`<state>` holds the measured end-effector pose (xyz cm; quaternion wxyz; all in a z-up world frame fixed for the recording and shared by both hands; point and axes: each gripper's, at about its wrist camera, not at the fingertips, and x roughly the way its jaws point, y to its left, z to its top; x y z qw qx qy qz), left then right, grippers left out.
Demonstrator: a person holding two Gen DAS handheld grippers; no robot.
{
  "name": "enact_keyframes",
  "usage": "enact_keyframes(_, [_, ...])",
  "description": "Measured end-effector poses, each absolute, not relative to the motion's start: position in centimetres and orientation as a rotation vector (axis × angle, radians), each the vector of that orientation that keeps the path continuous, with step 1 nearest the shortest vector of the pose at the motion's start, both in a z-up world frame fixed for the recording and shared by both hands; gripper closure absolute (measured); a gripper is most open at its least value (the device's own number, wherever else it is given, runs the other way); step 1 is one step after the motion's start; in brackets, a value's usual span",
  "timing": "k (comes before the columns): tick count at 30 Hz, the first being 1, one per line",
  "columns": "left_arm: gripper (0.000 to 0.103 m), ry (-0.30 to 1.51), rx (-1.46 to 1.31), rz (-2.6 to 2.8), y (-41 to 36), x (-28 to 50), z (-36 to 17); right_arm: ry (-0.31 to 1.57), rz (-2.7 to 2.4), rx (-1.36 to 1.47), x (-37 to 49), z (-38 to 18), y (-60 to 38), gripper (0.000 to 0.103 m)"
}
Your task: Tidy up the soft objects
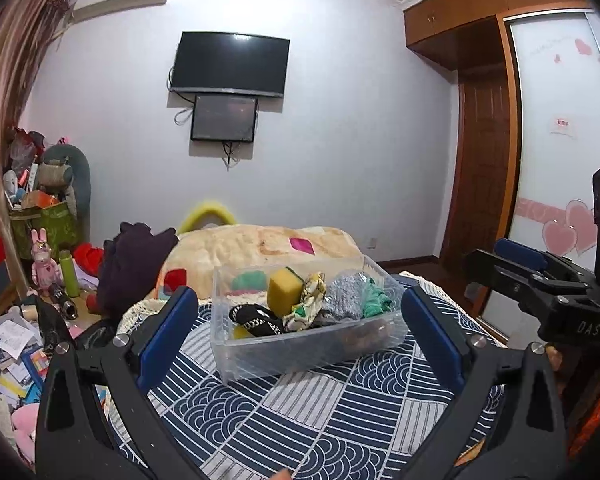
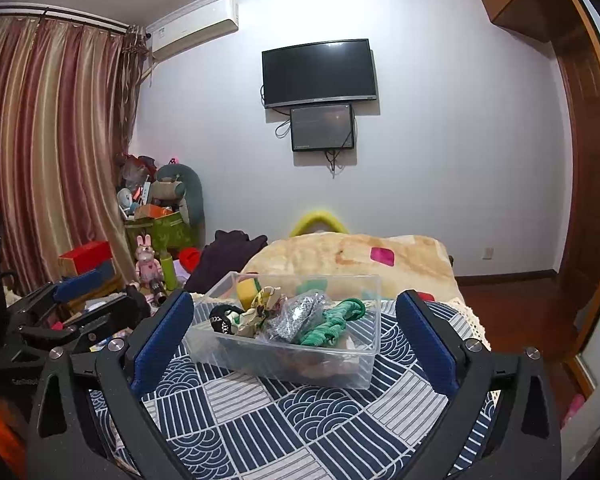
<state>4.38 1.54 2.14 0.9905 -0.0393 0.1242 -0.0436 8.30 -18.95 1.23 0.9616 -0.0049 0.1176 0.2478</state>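
Note:
A clear plastic bin (image 1: 300, 356) (image 2: 332, 364) stands on the blue and white patterned cloth (image 1: 300, 412) (image 2: 284, 420). In it lie a yellow sponge (image 1: 285, 291) (image 2: 247, 289), a black patterned cloth (image 1: 256, 319) (image 2: 220, 316), a floral cloth (image 1: 309, 300) (image 2: 265, 300), a grey cloth (image 1: 346, 294) (image 2: 300, 312) and a green knit piece (image 1: 376, 304) (image 2: 336, 322). My left gripper (image 1: 300, 328) is open and empty, its jaws either side of the bin's near end. My right gripper (image 2: 296, 332) is open and empty in the same stance; it also shows at the right of the left wrist view (image 1: 540, 276).
A beige blanket (image 1: 260, 248) (image 2: 360, 260) and a dark garment (image 1: 132, 264) (image 2: 228, 256) lie behind the bin. Toys, boxes and papers (image 1: 16, 352) crowd the left side. A wardrobe (image 1: 556, 128) stands at the right. The cloth's edge drops off at the right.

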Motion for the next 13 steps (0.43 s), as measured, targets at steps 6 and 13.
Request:
enact_keyframes(6, [0.000,0.247,-0.086,-0.074,1.61,4.30,2.04,0.243,0.502,-0.014,8.36,1.21,-18.75,0.002])
enact_keyframes(13, [0.000,0.248,-0.080,-0.078,1.46,4.15,2.13,0.246,0.502,-0.012,8.28,1.16,-18.71,0.002])
